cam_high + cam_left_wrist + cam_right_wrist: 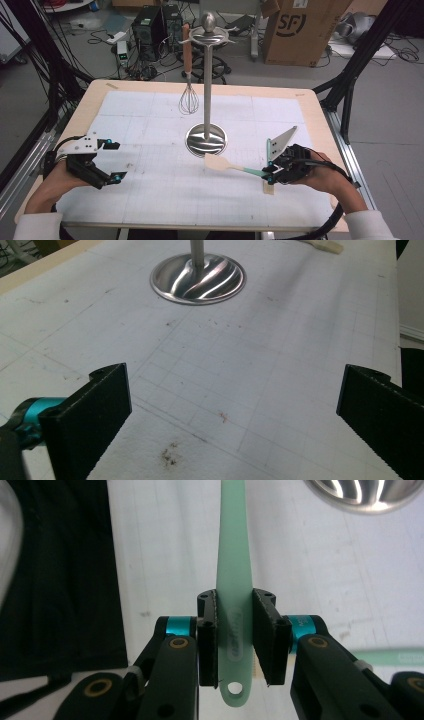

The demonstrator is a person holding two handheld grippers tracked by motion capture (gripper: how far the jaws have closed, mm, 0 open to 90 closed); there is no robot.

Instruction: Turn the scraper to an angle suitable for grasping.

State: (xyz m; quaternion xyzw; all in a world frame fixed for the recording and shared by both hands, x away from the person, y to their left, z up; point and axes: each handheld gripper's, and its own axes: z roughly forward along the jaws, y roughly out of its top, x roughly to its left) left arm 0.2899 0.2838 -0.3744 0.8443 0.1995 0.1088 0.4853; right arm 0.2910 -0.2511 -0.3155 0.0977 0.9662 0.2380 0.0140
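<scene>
Table (320, 150) with stand (207, 90) (whisk (188, 97) hanging)

Stood mid-table on a white gridded mat (150, 190): a steel utensil stand (206, 100) with round base. Hung from its top rim: a wire whisk (188, 95), wooden-handled. Beyond the table: a cardboard box (300, 30).

Right gripper view: your spatula (233, 580) runs off top edge, blade out of frame; handle flanks hidden behind pads (207, 640). Stand base (367, 492) cut by top edge, mere sliver left. Left gripper view: stand pole (196, 252) cropped at top; pale spatula tip (325, 245) barely inside far edge. High view: whisk (188, 100) wires too fine to count; your right gripper (272, 172) fingertips too small to read grip.
</scene>
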